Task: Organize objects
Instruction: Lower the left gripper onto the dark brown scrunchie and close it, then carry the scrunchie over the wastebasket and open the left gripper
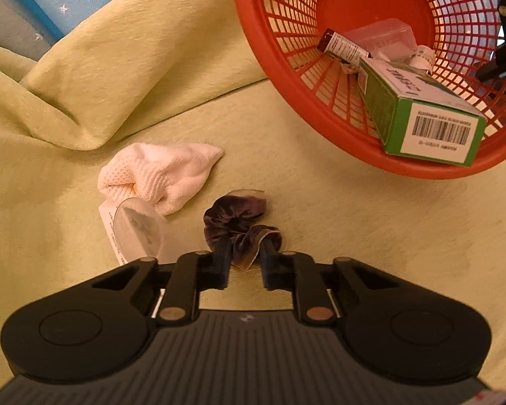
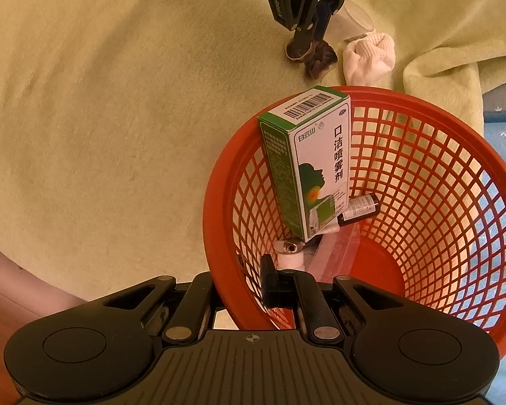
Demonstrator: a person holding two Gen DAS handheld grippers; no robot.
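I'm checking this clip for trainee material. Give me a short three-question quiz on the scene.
1. True or false: the left gripper is shut on the purple scrunchie.
2. What does the right gripper clamp? A) the white sock B) the rim of the red basket C) the green box
3. Which soft item lies beside the scrunchie, outside the basket?

Key: 1 true. 2 B. 3 the white sock; the green box is already in the basket.

The red basket point(image 2: 421, 182) hides the right tongs' point(image 2: 249, 287) left finger and runs off-frame.
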